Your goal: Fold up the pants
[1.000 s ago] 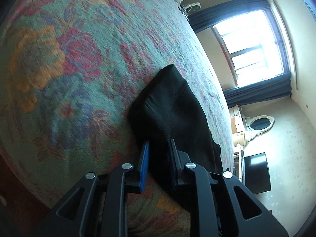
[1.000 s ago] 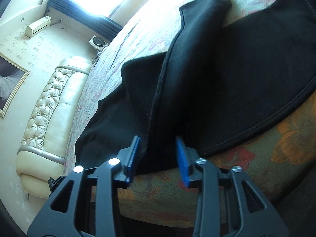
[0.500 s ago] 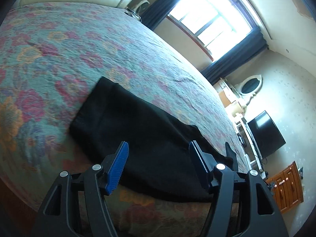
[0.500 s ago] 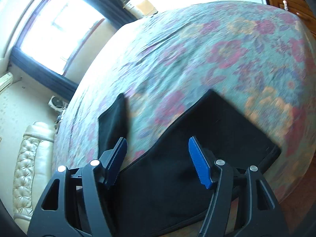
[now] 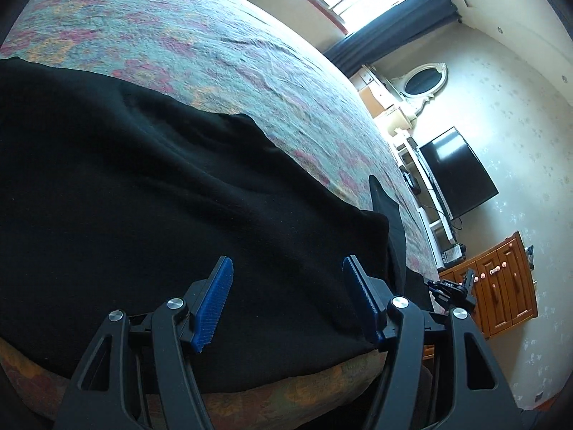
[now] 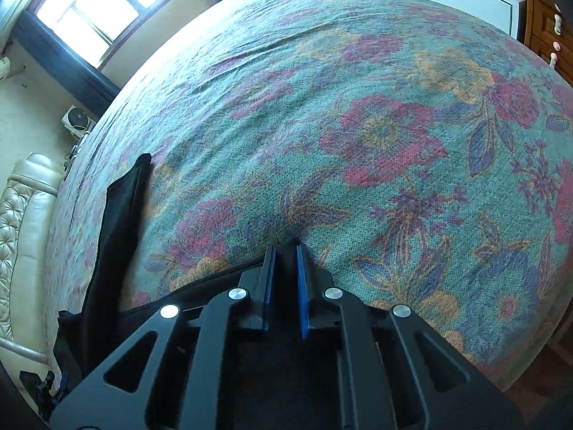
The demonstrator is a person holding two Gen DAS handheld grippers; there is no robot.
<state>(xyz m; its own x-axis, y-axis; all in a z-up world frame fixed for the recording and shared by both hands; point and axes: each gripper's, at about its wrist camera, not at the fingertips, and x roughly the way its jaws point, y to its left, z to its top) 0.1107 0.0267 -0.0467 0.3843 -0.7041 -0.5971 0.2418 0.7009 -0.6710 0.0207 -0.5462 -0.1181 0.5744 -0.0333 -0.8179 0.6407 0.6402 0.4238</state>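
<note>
Pants (image 5: 150,193): black, spread flat on the bed (image 6: 376,125), near its front edge.
Left gripper (image 5: 284,301): jaws released, wide apart, hovering over the cloth, likely lining up a grab.
Right gripper (image 6: 284,279): jaws clenched on a pinch of pants, probably to carry the fold over.

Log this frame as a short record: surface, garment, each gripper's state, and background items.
surface: bed with floral bedspread
garment: black pants spread along the near edge of the bed
left gripper: open, hovering over the pants, nothing between the pads
right gripper: shut on a black fabric edge of the pants, low on the bedspread
background: window, television, oval mirror, wooden cabinet, cream padded headboard
</note>
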